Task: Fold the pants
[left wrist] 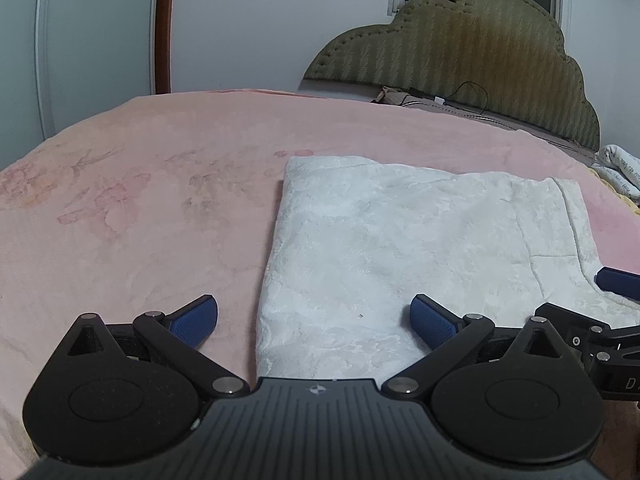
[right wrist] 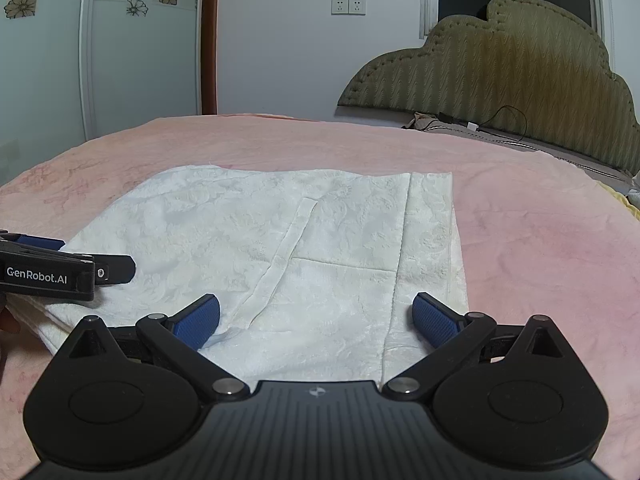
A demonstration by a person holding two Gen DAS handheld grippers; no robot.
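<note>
Lying folded into a flat rectangle on the bed (left wrist: pixel 140 184), the pants (left wrist: pixel 400 248) look nearly done, perhaps one fold left; left gripper (left wrist: pixel 314 322) and right gripper (right wrist: pixel 316 320) fingers spread, empty.

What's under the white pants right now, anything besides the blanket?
The white pants lie folded flat on the pink blanket, which shows all around them. Layered edges show at their left corner. Anything beneath or between the layers is covered.

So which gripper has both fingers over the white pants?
The right gripper: both pads sit over the pants. The left gripper straddles their edge, one pad over the pink blanket.
</note>
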